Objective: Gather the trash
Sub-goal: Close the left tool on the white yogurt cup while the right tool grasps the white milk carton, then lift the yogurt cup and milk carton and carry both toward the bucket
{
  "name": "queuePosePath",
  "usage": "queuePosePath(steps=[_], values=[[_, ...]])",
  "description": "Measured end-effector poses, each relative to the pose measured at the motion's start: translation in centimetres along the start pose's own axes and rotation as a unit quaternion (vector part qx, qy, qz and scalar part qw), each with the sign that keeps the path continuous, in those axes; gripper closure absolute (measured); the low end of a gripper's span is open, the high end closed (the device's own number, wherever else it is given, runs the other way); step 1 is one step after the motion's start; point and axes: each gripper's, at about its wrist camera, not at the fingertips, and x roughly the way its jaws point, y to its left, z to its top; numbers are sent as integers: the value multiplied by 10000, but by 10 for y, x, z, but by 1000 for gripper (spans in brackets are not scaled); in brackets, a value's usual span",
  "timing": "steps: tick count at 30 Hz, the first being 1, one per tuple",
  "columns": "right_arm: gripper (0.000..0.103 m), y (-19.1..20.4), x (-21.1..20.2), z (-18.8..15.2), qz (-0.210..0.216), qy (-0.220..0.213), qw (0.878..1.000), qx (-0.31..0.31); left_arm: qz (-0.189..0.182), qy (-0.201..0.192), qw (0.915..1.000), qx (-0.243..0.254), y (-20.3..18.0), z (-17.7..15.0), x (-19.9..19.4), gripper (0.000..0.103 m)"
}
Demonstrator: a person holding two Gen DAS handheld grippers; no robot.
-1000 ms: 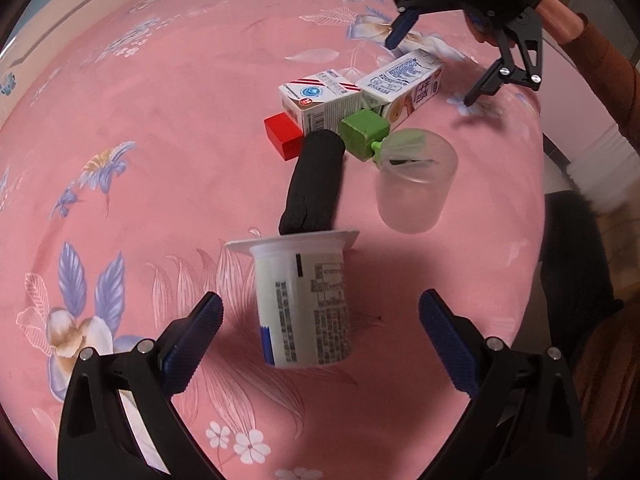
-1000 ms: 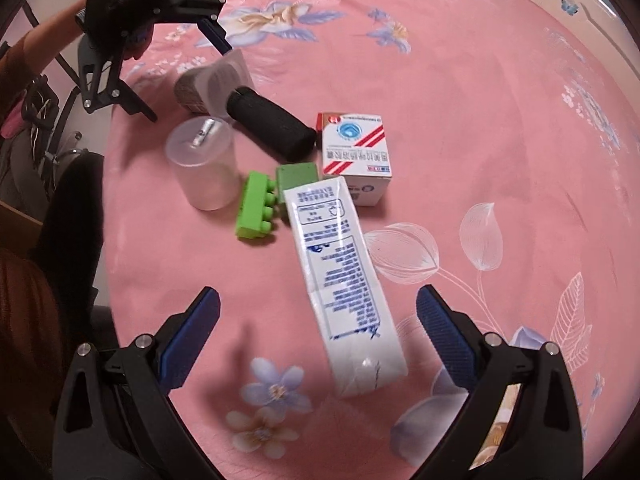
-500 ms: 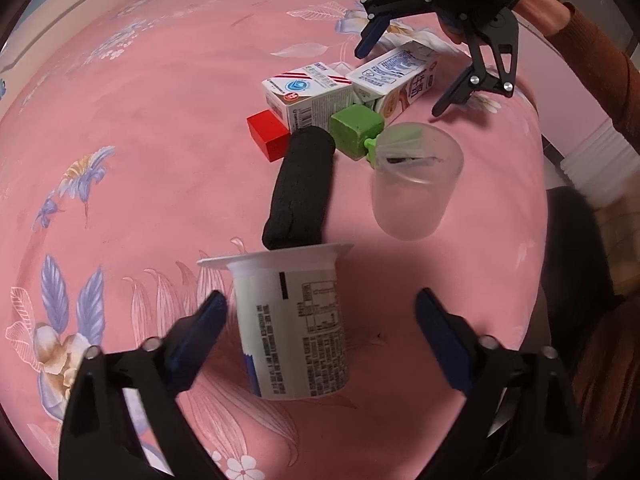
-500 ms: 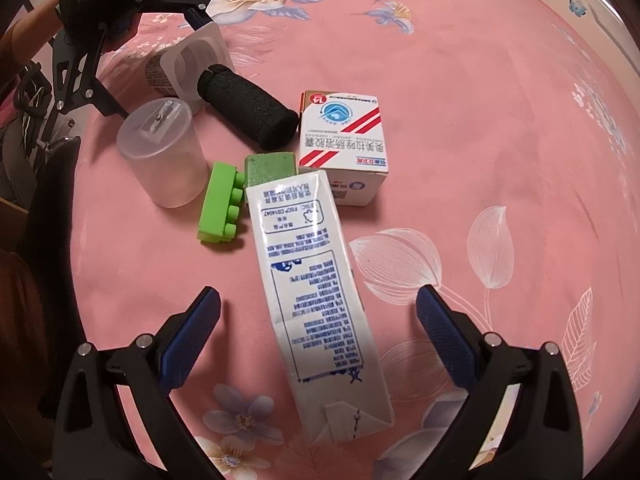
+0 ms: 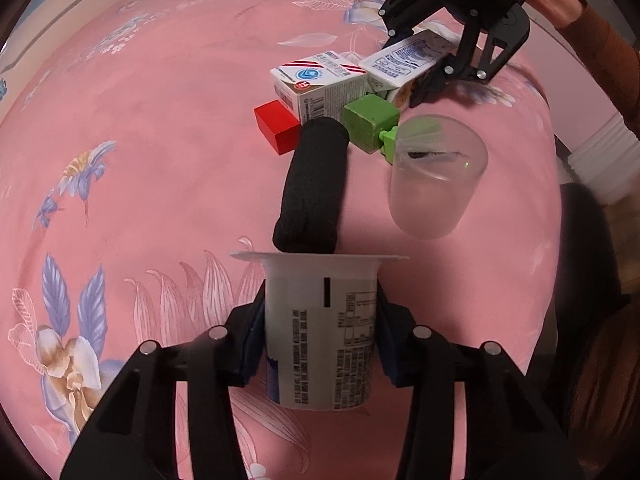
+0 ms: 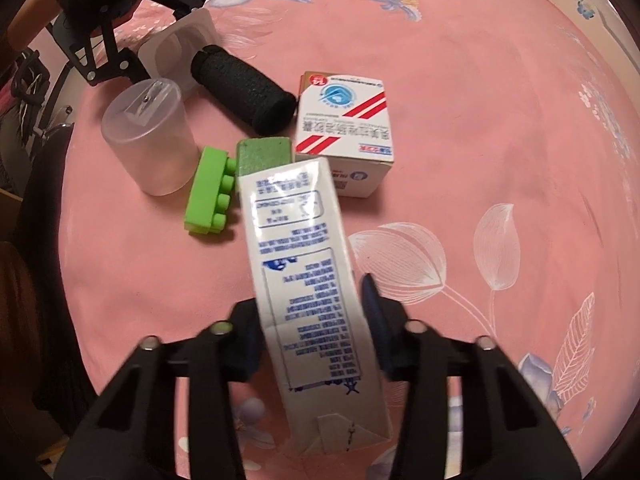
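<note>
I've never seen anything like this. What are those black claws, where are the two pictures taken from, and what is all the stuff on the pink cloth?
There is no robot here: a person holds a two-finger clamp in each hand, with a wide-angle camera on each looking along its fingers. In the left clamp's picture, the left gripper has just closed on a white yogurt cup. In the other, the right gripper has just closed on a lying milk carton. Each clamp also shows far off in the other's picture. On the flowered pink cloth lie a black foam roll, a clear plastic cup, a red-striped box, green blocks and a red block.
</note>
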Motion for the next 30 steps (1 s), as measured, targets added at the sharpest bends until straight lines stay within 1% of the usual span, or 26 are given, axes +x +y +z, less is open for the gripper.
queuePosePath(steps=[4,9,12,16,23,26,27,30], values=[[63,-1,0,2,16,43,10000,-21,-37,21,9999,114,-1,0,-1,54],[64,12,-2,4,23,73,10000,-59,-38,39,9998,174,-6,-1,-4,55],[65,15,-13,2,11,58,10000,-81,-21,9,9997,230,-10,-2,-13,55],[65,28,-30,-1,-30,25,9999,-166,48,-22,9996,277,-13,-4,-29,55],[65,71,-67,-12,-161,-47,9989,-431,124,-78,9990,419,-39,-9,-57,55],[65,92,-87,-18,-212,-70,9984,-527,148,-112,9985,515,-50,-16,-74,55],[65,93,-90,-21,-221,-80,9982,-546,154,-129,9983,543,-52,-19,-79,55],[65,111,-107,-30,-233,-110,9978,-616,159,-175,9977,642,-69,-25,-94,55]])
